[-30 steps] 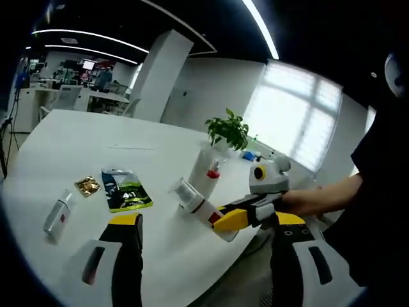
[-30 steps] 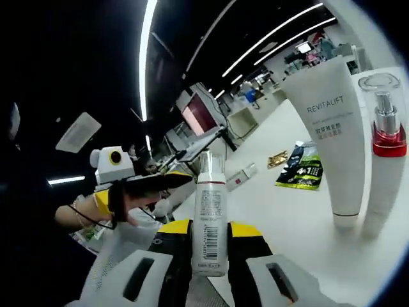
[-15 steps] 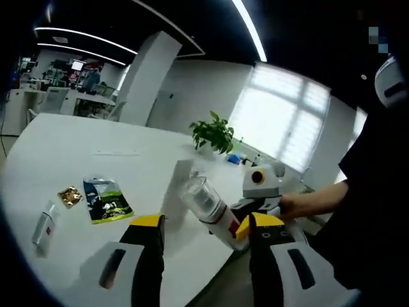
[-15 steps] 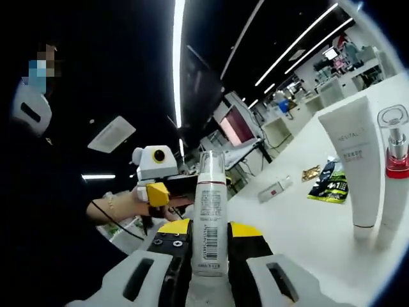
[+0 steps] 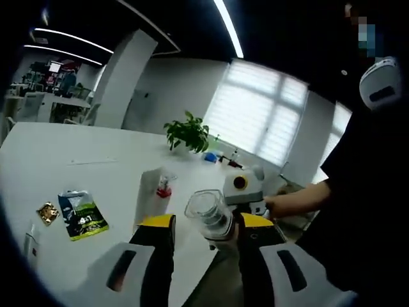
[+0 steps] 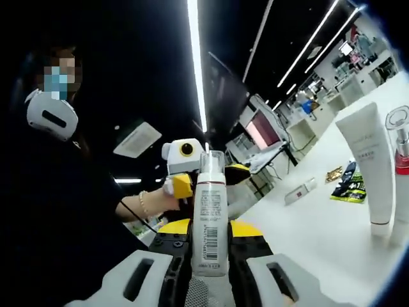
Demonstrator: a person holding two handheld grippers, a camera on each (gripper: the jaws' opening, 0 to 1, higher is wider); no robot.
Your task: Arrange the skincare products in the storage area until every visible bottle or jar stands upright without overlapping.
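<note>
Right tool clamped on clear-capped bottle, held off the desk. Left tool straddles its cap, grip unclear. Beyond the right tool: tube, pump bottle upright; small bottle flat. Judged partway done.

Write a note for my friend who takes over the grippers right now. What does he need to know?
Right gripper: shut on the capped bottle, held off the table.
Left gripper: open, its jaws either side of that bottle's clear cap.
Done: white tube and red-collared pump bottle stand upright, side by side.
Left: stand the held bottle on the table; a small bottle lies flat near the sachets.
</note>
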